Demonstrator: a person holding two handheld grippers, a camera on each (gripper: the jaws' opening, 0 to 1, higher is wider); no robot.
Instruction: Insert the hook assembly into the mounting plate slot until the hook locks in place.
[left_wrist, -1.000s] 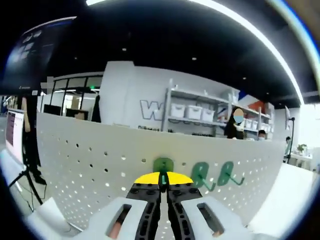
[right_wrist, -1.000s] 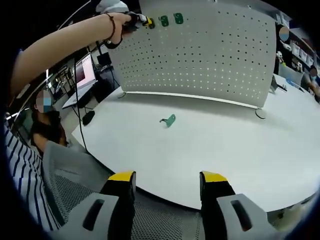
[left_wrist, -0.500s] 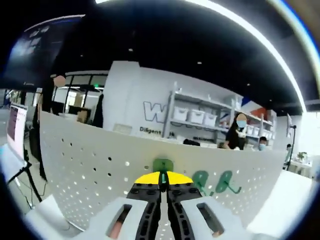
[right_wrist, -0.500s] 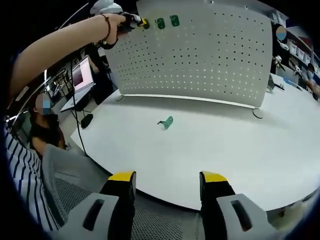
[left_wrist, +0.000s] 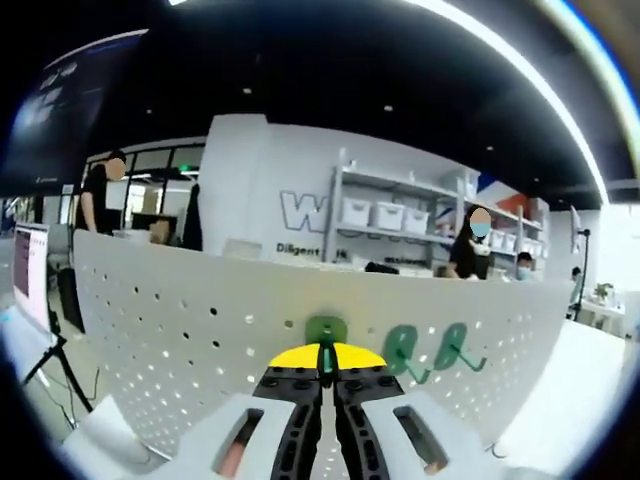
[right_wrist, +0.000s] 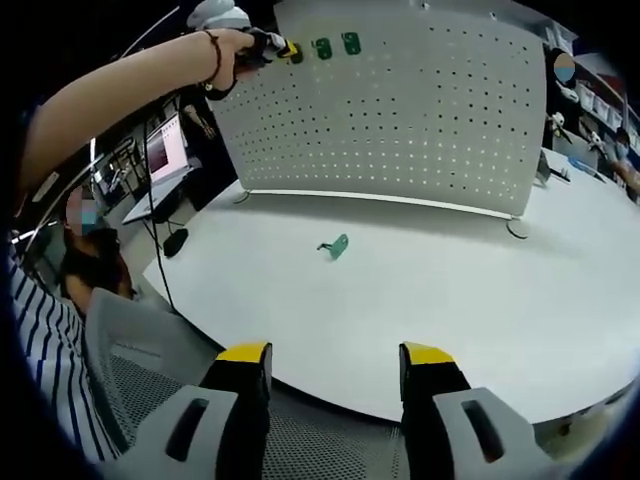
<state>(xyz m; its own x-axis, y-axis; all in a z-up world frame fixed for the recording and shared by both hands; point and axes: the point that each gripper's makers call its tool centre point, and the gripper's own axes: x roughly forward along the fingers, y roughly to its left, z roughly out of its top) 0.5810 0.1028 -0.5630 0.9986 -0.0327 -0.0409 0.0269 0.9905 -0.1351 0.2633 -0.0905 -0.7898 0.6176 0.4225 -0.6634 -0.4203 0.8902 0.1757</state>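
Observation:
In the left gripper view my left gripper (left_wrist: 326, 362) is shut on a green hook (left_wrist: 326, 331), pressed against the top row of the white pegboard (left_wrist: 180, 340). Two more green hooks (left_wrist: 401, 347) (left_wrist: 455, 345) hang on the board just to its right. The right gripper view shows the whole pegboard (right_wrist: 400, 110) standing on the white table (right_wrist: 420, 300), with the left gripper (right_wrist: 286, 49) held up at its top left beside two mounted hooks (right_wrist: 321, 47) (right_wrist: 349, 42). A loose green hook (right_wrist: 336, 246) lies on the table. My right gripper (right_wrist: 334, 370) is open, low over the table's near edge.
A person's arm (right_wrist: 120, 95) reaches up to the board. A laptop (right_wrist: 165, 150) and cables sit at the table's left end. A mesh chair (right_wrist: 140, 360) stands below the near edge. Shelves with bins (left_wrist: 390, 225) and people stand behind the board.
The left gripper view has shifted slightly up and down against the board while the hook stays in the jaws. The right gripper has stayed still and open.

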